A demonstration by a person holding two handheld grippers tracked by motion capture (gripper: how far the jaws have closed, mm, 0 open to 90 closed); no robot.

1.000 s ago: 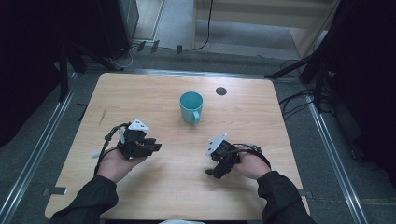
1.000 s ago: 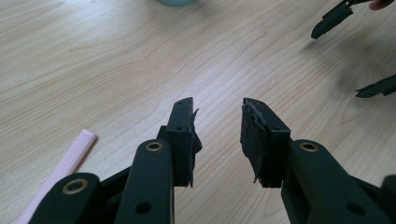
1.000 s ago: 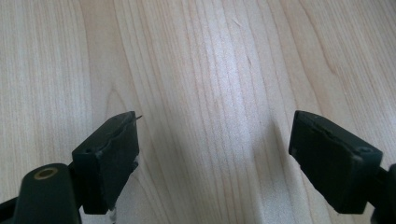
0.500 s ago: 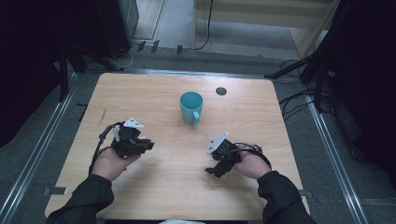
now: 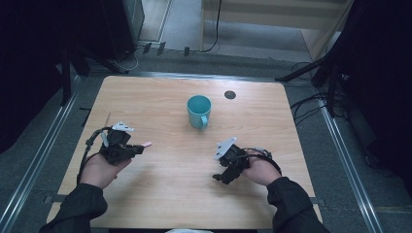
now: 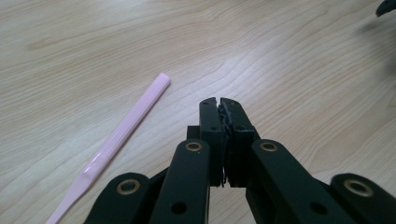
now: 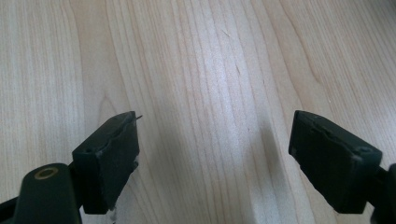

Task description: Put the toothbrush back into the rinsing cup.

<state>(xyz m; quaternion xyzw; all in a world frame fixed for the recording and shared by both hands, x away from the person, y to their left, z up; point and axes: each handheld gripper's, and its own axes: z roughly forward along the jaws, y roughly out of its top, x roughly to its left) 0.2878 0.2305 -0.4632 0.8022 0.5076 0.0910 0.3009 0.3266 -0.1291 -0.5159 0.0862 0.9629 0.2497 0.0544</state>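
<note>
The high view looks forward and down from above the person's side, taking in the whole table, the floor around it and both forearms at the bottom edge. The left gripper view sits close over the wood, looking along its own jaws, pressed together, with a pink stick beside them. The right gripper view is as close, looking down between its spread jaws. All three views share the tabletop.
</note>
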